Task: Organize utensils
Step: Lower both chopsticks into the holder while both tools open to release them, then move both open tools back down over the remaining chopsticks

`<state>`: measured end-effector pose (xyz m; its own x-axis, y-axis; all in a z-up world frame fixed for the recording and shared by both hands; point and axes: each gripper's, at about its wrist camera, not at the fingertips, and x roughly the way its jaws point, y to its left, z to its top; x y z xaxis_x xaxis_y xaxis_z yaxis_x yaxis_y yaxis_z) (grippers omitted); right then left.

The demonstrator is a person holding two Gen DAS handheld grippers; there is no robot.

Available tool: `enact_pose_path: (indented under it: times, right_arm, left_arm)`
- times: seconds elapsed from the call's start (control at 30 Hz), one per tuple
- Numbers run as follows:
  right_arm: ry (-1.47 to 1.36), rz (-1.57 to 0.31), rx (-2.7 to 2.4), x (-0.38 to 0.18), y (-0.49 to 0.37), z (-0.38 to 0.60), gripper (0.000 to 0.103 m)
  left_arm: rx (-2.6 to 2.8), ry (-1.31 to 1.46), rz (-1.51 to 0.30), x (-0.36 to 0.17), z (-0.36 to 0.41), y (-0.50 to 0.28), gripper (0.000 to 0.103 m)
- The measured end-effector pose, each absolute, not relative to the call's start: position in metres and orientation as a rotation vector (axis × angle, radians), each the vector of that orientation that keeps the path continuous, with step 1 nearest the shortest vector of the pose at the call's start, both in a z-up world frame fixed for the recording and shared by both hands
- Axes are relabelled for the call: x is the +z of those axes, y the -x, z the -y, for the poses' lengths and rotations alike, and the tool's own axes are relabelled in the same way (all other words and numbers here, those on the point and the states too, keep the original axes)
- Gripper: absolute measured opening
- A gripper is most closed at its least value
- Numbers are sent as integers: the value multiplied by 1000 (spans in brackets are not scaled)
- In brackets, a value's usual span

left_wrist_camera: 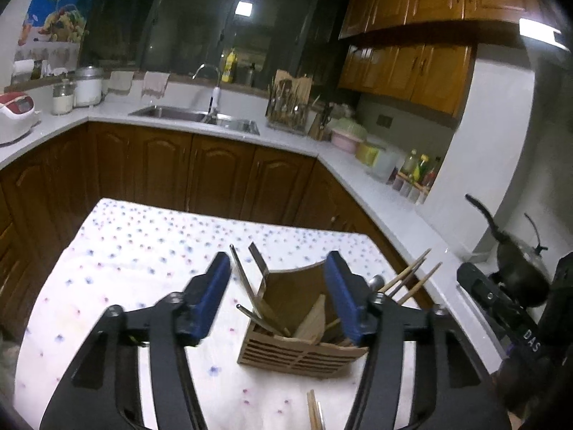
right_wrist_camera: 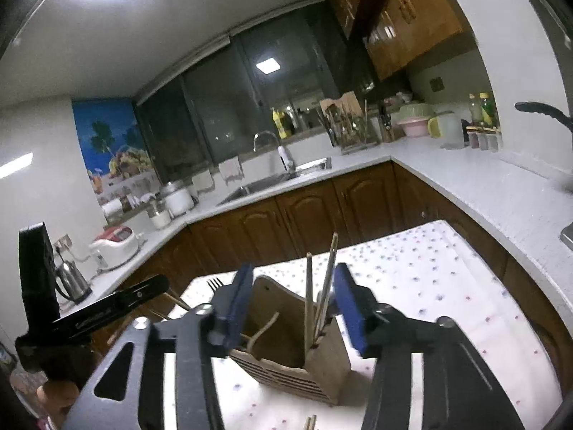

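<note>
A wooden slatted utensil holder stands on the flower-dotted tablecloth. Metal handles lean in its left part and chopsticks stick out to its right. My left gripper is open and empty, its blue pads above the holder's two sides. In the right wrist view the same holder has chopsticks standing in its right compartment. My right gripper is open and empty around the holder's top. A fork lies on the cloth behind. More chopstick ends lie near the front edge.
Kitchen counters with brown cabinets wrap around the table. A sink, a second utensil rack, bottles, a rice cooker and a kettle stand on them. The other gripper shows at the right.
</note>
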<state>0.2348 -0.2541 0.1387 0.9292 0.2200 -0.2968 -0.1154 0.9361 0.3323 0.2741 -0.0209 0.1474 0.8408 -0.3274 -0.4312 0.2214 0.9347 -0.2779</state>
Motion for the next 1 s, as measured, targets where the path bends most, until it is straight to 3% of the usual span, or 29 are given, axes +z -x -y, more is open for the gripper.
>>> enact_pose_path:
  times: [0.07, 0.13, 0.17, 0.5, 1.0]
  right_arm:
    - [-332, -313, 180, 145, -226, 258, 74]
    - [-347, -285, 187, 149, -218, 261, 101]
    - [-352, -263, 187, 150, -211, 263, 103]
    - [-371, -272, 164, 136, -164, 276, 103]
    - [-322, -519, 174, 65, -127, 260, 101]
  left_arm:
    - [-285, 228, -470, 152, 16, -265, 78]
    - [-267, 230, -441, 155, 10, -250, 90]
    - [-264, 231, -432, 156, 7, -243, 92]
    - [-208, 284, -483, 127, -24, -187, 94]
    - [-141, 299, -694, 45, -46, -156, 94]
